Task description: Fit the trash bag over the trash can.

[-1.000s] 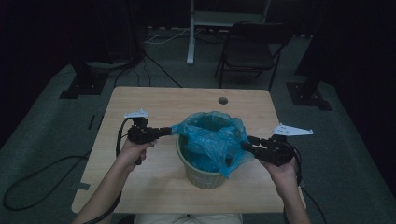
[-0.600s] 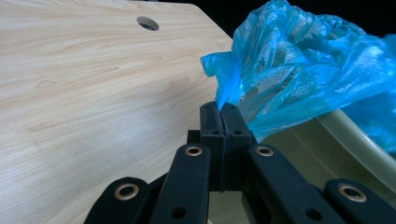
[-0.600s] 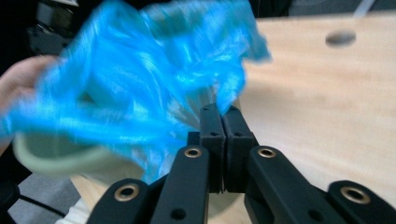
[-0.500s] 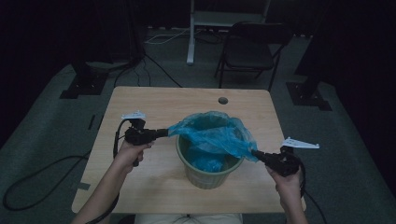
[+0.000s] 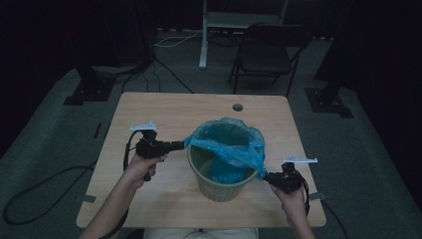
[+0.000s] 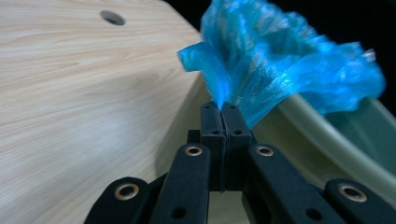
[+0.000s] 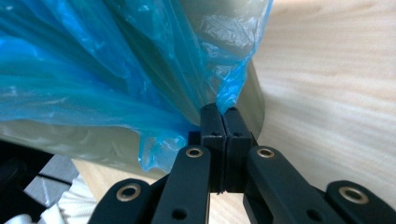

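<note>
high view: two tongs, left tongs (image 5: 182, 145) and right tongs (image 5: 265, 176), each pinch one blue bag (image 5: 226, 144) over one bin (image 5: 219, 188).

Blue bag (image 7: 93, 60) hides the bin's (image 7: 224, 28) rim.

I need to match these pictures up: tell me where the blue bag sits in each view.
High view: blue bag at centre, draped over the green bin.
Left gripper view: upper right, fanning up from the shut jaws.
Right gripper view: upper left, down to the shut jaws.
Shared landmark: the green bin's rim.
</note>
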